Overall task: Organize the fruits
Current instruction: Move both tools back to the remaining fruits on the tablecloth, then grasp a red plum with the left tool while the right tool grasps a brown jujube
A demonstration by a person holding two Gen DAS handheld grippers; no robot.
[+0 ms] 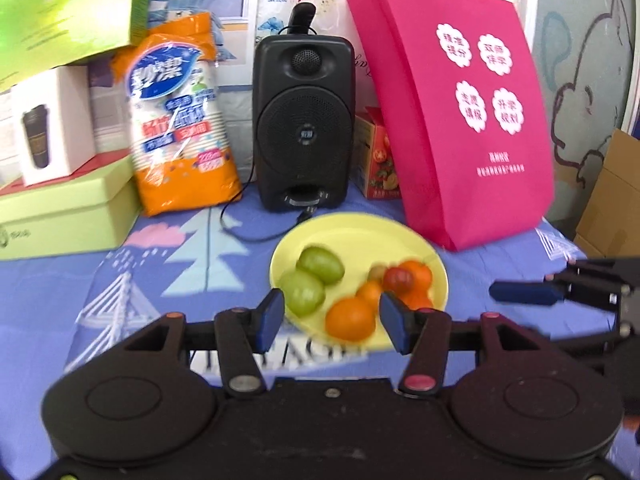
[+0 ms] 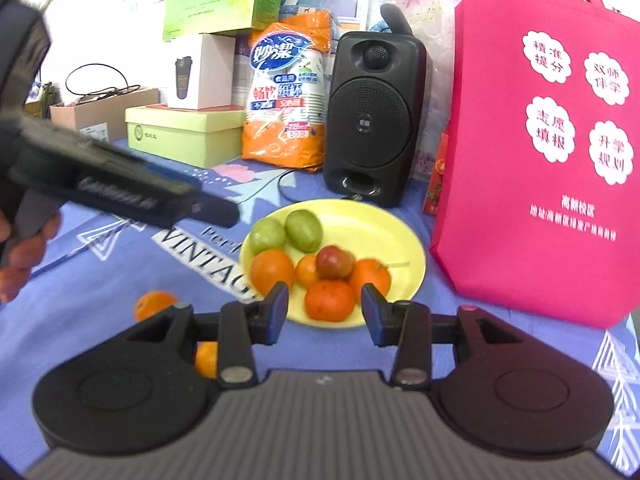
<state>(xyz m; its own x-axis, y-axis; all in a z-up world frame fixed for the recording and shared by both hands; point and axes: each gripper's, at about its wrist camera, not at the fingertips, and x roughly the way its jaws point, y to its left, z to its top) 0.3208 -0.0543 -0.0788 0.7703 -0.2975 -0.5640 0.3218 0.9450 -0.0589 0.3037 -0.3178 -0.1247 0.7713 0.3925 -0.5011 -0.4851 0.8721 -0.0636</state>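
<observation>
I am looking at the round pale-yellow plastic plate (image 2: 404, 240) sitting on the blue printed tablecloth (image 2: 120, 264), and the fruits are gathering on it: two green oval fruits (image 2: 286, 232) are lying side by side at its far left, a small red-and-yellow apple-like fruit (image 2: 334, 262) is sitting among the round orange tangerines (image 2: 330, 300) nearer to me. I judge they are being sorted by colour, greens apart from oranges, since the two kinds are keeping to separate sides of the plate.

Two more small orange tangerines (image 2: 154, 304) are lying off the plate on the cloth, one beside and one partly hidden under the left finger of my right gripper (image 2: 325, 312), so the job is looking unfinished to me.

My right gripper is hovering just short of the plate's near rim with its blue-padded fingers spread wide and nothing between them. My left gripper (image 1: 332, 322) is likewise standing wide apart and empty, framing the nearest tangerine without touching it, as far as the blur is letting me tell.

Behind the plate a black plastic speaker (image 2: 370, 116) is standing upright, with an orange bag of paper cups (image 2: 286, 92) to its left and a large pink fabric tote bag (image 2: 540, 152) leaning at the right, crowding the plate's far side, so reaching in from the front is seeming the safer way.
</observation>
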